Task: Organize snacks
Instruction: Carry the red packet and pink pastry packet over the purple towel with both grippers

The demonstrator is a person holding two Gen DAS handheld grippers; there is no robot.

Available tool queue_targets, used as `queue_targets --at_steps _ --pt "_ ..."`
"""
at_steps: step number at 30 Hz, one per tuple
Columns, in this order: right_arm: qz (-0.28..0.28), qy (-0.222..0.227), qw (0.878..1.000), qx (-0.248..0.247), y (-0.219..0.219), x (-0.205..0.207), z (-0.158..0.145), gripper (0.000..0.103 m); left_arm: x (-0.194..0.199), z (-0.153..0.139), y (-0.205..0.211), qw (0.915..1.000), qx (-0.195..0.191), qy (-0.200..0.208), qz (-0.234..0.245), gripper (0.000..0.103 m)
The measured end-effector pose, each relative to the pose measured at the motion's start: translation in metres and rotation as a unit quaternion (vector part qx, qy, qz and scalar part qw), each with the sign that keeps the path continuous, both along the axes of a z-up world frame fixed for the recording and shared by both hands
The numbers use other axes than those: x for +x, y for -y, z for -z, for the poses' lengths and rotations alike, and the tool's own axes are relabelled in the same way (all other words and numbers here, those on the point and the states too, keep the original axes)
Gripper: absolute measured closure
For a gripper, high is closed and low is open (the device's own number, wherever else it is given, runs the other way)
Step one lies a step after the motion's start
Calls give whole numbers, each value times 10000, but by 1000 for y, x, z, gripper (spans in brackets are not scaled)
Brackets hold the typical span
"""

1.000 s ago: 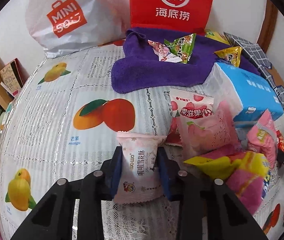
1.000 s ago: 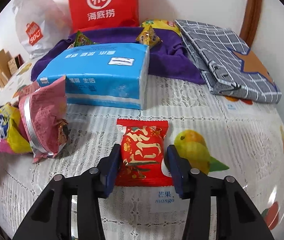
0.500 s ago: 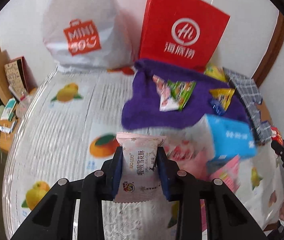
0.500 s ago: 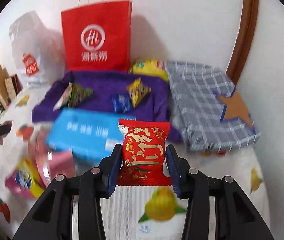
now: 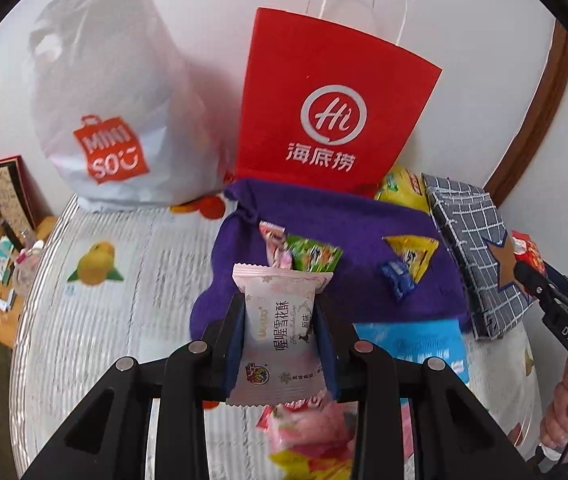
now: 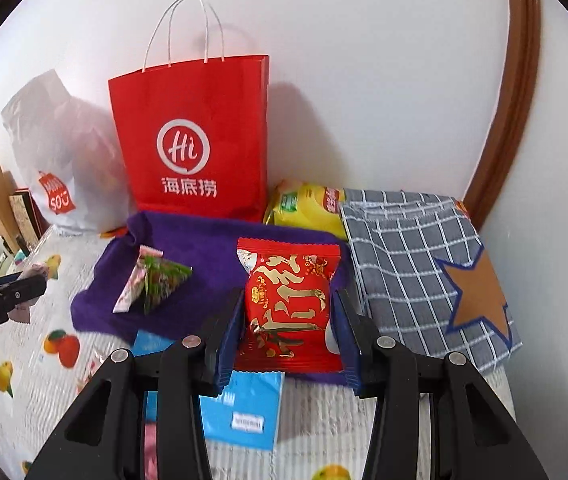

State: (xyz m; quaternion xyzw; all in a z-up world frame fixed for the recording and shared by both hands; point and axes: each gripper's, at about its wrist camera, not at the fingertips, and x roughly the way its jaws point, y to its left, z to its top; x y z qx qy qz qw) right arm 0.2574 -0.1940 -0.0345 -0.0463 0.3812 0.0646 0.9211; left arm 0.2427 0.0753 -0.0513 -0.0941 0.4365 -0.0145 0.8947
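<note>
The left gripper (image 5: 279,344) is clamped on a pale pink packet (image 5: 277,336), its blue pads pressing both long sides; the packet stands upright with a crimped top edge and dark print down its face, held in the air above the table. The right gripper (image 6: 290,328) is closed just as firmly on a red packet (image 6: 288,308) with gold characters, also upright and clear of the surface.

Beyond both lies a purple towel (image 6: 211,248) carrying a green-and-pink pyramid sweet (image 6: 151,284); from the left view a yellow triangle (image 5: 412,250) and a small blue sweet (image 5: 398,276) also sit on it. A blue tissue pack (image 6: 239,412) lies below the right jaws, at the towel's near edge. A red bag (image 6: 195,140) stands against the wall behind the towel, a white bag (image 5: 111,112) beside it on the left. A checked cloth (image 6: 416,264) fills the right corner, a yellow crisp bag (image 6: 308,208) wedged behind. The fruit-print tablecloth (image 5: 95,320) is bare on the left, out to the table's edge.
</note>
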Motion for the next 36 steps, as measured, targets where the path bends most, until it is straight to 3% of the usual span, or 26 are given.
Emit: queue_targets --at_steps 13,27,36 --pt "-152 -73 9998 54 -20 64 13 59 58 0 5 10000 16 -40 27 72" --pt "-213 -533 9983 -81 -25 100 61 59 116 38 19 9989 -206 -336 257 72" --pt "-230 -710 9972 -99 -30 109 76 59 128 63 10 9980 -285 -521 206 72"
